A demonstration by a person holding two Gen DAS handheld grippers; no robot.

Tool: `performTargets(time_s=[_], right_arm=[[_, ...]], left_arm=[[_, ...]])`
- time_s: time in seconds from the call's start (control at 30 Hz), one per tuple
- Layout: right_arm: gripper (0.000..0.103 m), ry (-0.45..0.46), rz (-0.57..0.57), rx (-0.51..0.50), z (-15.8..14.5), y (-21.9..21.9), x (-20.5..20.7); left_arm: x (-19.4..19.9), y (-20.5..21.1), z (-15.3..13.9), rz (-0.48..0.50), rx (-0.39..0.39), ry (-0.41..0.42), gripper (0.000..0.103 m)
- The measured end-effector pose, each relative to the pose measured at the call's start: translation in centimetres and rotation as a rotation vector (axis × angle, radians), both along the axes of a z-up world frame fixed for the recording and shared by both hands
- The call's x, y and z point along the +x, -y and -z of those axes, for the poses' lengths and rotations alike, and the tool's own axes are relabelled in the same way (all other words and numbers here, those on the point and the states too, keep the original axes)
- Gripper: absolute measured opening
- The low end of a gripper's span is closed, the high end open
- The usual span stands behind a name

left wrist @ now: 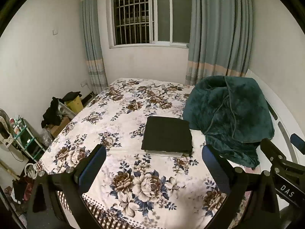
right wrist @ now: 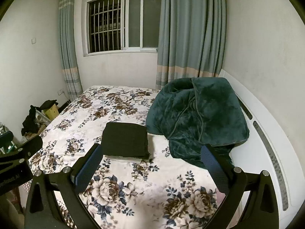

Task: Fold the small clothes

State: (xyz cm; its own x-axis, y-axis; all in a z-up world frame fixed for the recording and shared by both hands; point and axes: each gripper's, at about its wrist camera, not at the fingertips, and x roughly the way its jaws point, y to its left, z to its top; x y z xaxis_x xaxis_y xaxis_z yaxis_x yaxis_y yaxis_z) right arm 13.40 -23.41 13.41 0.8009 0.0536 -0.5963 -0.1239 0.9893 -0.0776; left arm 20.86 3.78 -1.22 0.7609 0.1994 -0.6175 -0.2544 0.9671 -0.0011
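2 folded clothes (left wrist: 167, 137), 1 green blanket (left wrist: 232, 114), 2 curtains (left wrist: 219, 28), 2 tools (left wrist: 152, 164)

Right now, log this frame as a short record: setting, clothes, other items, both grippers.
setting: bed with flowered sheet, under a window
clothes: black folded garment stacked on a white folded piece
other items: green blanket heaped beside the stack
left gripper: open, empty, above the sheet
right gripper: open, empty
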Motion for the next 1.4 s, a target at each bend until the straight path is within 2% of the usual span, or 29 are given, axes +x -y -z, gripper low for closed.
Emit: performTargets(time_s=[0.53, 1.4], right_arm=[[0.103, -0.002, 0.004, -0.001, 0.2, -0.2, -0.4], [0.103, 0.0, -0.011, -0.002, -1.0, -0.4, -0.9]], left_arm=[[-0.3, -0.1, 0.2, -0.008, 0.003, -0.006, 0.103], [-0.8, -0.8, 0.1, -0.003, 0.01, -0.003, 0.103]])
